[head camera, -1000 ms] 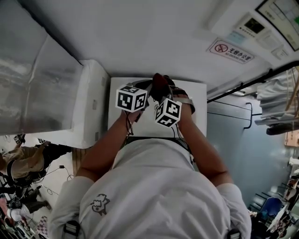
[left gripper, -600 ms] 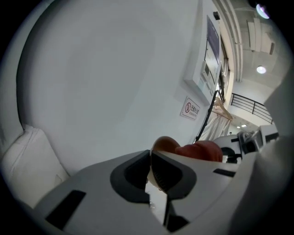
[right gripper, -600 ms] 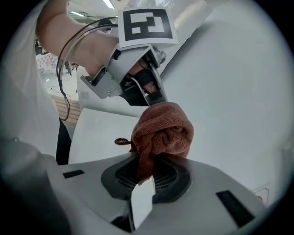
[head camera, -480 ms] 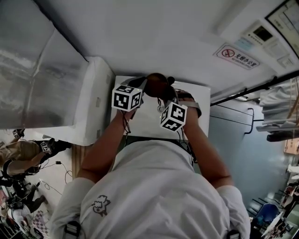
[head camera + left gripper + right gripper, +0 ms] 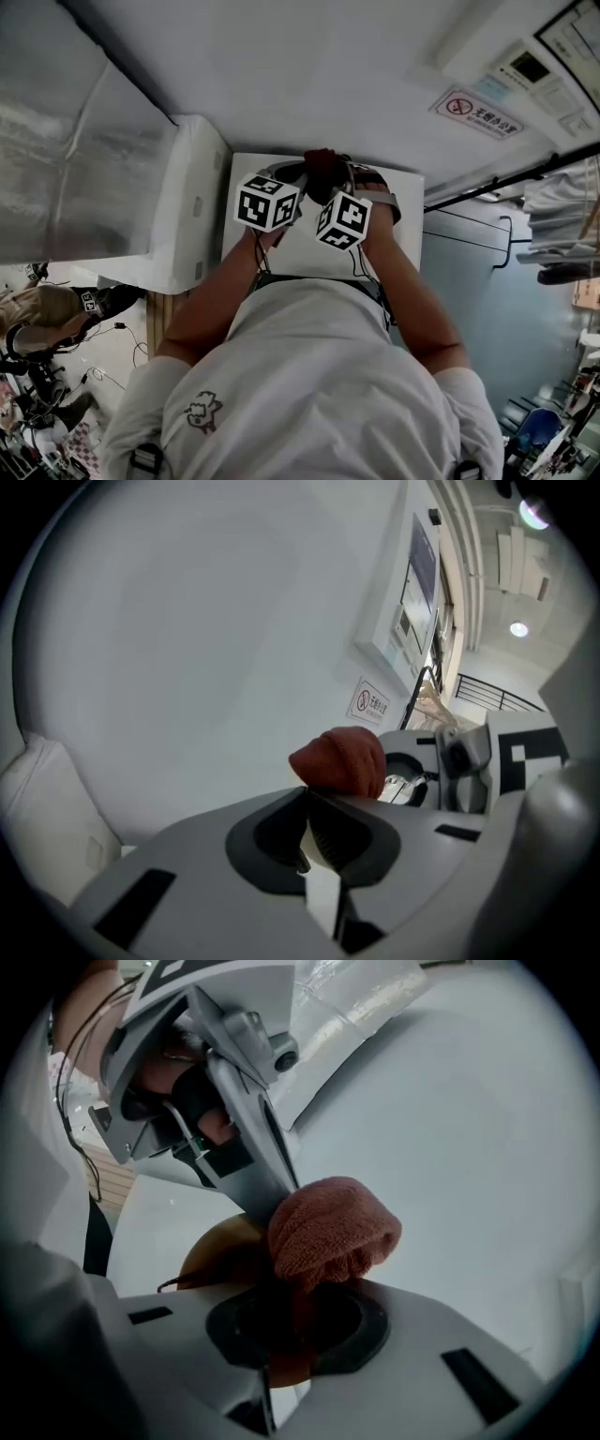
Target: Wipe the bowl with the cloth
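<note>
Mid-wipe, it seems: right gripper (image 5: 295, 1302) fingers pinch the cloth (image 5: 333, 1227) over the bowl (image 5: 217, 1255); left gripper (image 5: 307, 801) fingers clamp its rim. Next: sweep round.

A small white table (image 5: 300, 258) stands against the pale wall (image 5: 309, 75)

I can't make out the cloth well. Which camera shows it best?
The right gripper view: the cloth fills the middle, bunched in the right gripper, weave visible. The left gripper view shows the cloth smaller; the head view, the cloth as a dark patch.
</note>
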A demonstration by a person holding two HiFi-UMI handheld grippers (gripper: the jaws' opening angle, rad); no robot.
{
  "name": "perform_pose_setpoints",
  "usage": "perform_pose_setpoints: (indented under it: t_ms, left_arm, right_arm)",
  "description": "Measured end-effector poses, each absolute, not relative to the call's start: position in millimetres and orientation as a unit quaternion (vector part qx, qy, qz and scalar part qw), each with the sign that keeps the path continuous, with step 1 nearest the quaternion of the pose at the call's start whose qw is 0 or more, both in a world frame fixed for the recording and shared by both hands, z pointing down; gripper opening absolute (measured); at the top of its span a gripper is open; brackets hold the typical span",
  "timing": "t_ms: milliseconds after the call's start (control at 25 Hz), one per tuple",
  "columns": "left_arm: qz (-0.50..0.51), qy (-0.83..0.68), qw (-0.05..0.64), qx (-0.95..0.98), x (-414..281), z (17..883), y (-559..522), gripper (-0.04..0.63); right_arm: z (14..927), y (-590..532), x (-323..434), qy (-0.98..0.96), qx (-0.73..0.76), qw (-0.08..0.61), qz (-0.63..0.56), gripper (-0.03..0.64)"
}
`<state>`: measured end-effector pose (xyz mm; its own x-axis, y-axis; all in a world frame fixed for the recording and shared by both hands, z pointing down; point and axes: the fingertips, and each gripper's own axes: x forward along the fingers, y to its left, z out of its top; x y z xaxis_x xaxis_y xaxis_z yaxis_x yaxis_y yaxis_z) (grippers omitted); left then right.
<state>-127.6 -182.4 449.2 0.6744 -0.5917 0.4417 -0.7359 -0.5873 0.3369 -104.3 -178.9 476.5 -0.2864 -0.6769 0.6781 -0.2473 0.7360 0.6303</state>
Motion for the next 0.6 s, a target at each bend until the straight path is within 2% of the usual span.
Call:
perform_pose_setpoints:
  t_ms: [320, 600]
  left_arm:
    - [0.105, -0.396, 0.25, 0.877, -139.2, 433.8, -196.6, 0.02]
    - [0.114, -0.413, 0.231, 0.874, -149.9, 433.4, -200.9, 0.02]
  right_arm:
    - [482.2, -154.1, -126.1, -0.806, 0.243, 0.503, -0.195, 0.055]
    - [479.8, -139.0, -109.1, -0.795, 0.211, 0.532, -0.201, 0.054]
